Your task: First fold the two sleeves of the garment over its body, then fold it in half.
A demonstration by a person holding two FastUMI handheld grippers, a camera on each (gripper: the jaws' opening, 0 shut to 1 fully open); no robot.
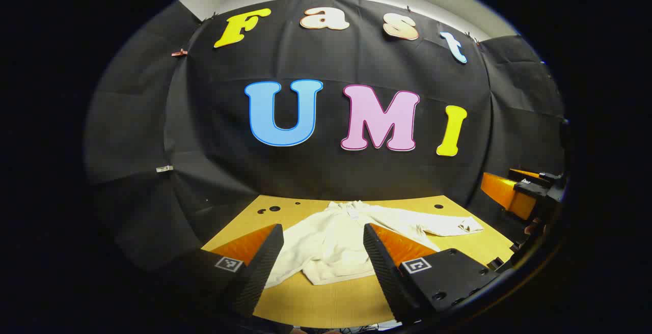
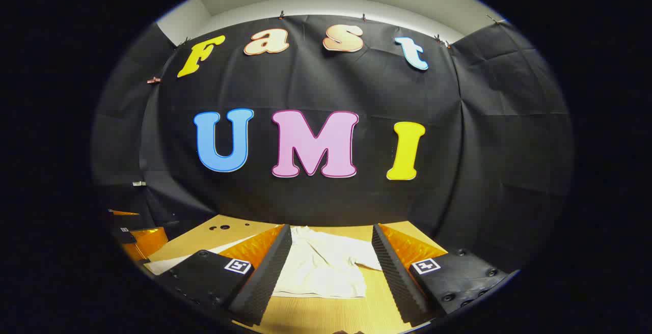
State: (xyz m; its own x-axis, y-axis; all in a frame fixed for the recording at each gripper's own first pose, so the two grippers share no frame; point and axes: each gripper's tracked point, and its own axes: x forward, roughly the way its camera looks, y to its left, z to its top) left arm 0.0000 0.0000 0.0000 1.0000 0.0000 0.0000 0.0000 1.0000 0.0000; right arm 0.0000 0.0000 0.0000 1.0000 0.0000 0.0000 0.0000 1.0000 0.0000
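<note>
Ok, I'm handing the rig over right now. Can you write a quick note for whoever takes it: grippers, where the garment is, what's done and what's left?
Left gripper: open, holding nothing, raised above the near edge of the table.
Right gripper: open, holding nothing, also above the near edge.
Garment: cream, lying flat on the table, collar toward the booth wall. One sleeve lies stretched out to the side in the left gripper view; the other sleeve is partly hidden behind the left gripper's finger.
Done: nothing yet; no fold is visible.
Left: fold both sleeves over the body, then fold the garment in half.
</note>
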